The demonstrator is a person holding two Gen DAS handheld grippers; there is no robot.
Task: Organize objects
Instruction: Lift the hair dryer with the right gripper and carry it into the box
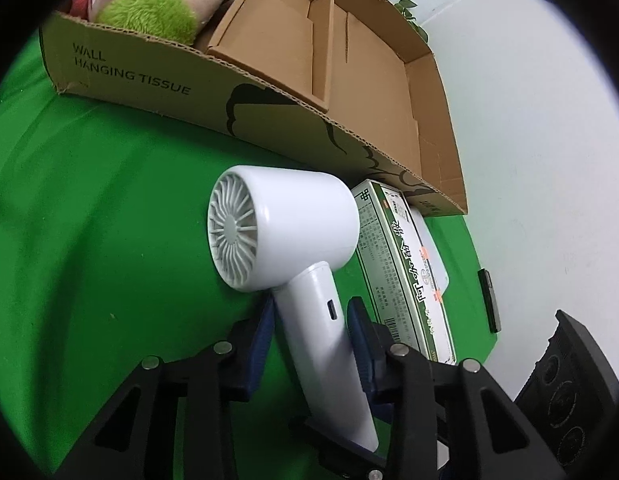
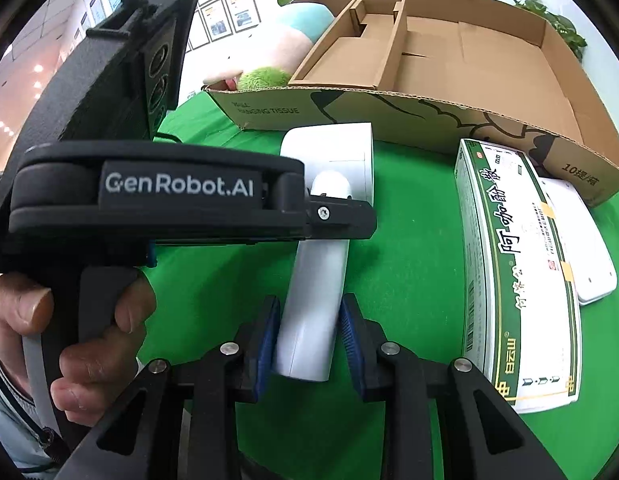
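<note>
**Both grippers at the hair dryer's handle**

Blue-padded fingers of the left gripper (image 1: 311, 340) straddle the handle of a white hair dryer (image 1: 293, 232), both pads close against it; whether they press it I cannot tell. From the right wrist view, the right gripper (image 2: 309, 340) brackets the same handle's lower end, its left pad touching, a thin gap at its right pad. The dryer (image 2: 329, 208) lies on the green table (image 2: 409, 260), smooth and glossy, with a ribbed grey intake grille and a small dark slot on the handle. A hand (image 2: 69, 328) holds the left gripper's grip.

At 12 o'clock beyond the dryer sits an open cardboard box (image 1: 269, 116), holding a folded cardboard insert (image 1: 281, 36). A plush toy (image 1: 161, 0) rests at its 11 o'clock end. At 3 o'clock lies a green-and-white carton (image 2: 509, 272), atop a flat white device (image 2: 585, 248).
</note>
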